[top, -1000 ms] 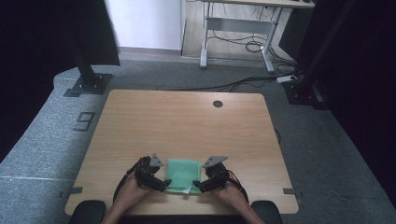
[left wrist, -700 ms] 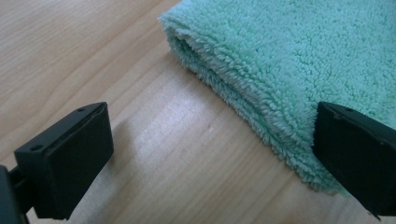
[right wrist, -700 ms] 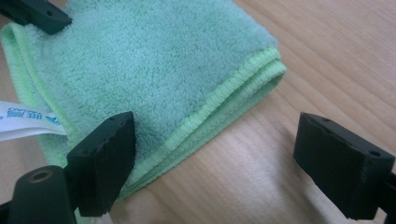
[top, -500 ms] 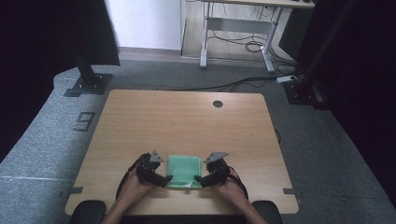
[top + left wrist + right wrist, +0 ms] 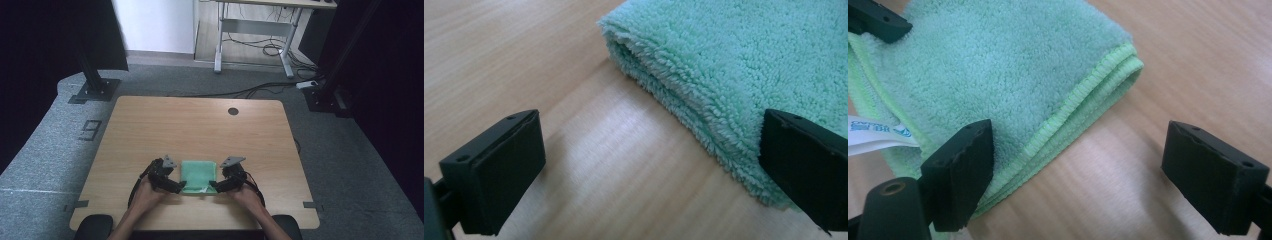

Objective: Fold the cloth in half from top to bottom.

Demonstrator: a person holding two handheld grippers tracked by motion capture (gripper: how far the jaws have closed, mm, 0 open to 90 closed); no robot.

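Note:
A folded green terry cloth (image 5: 197,172) lies flat on the wooden table (image 5: 200,125) near its front edge. My left gripper (image 5: 176,186) sits at the cloth's near left corner with its jaws wide apart. In the left gripper view the cloth (image 5: 744,65) has its folded edge by the right jaw, and the left gripper (image 5: 649,150) holds nothing. My right gripper (image 5: 215,186) is open at the near right corner. In the right gripper view the right gripper (image 5: 1083,160) straddles the stitched edge of the cloth (image 5: 998,65), its pads off the fabric. A white label (image 5: 873,132) sticks out of the cloth.
A round cable hole (image 5: 233,111) sits near the table's far edge. Black stand feet (image 5: 92,90) rest on the grey floor to the left, and cables and a desk frame (image 5: 255,30) lie behind the table. The wood beyond the cloth is bare.
Both grippers and the cloth between them have shifted a little away from the table's near edge. The jaws have stayed open.

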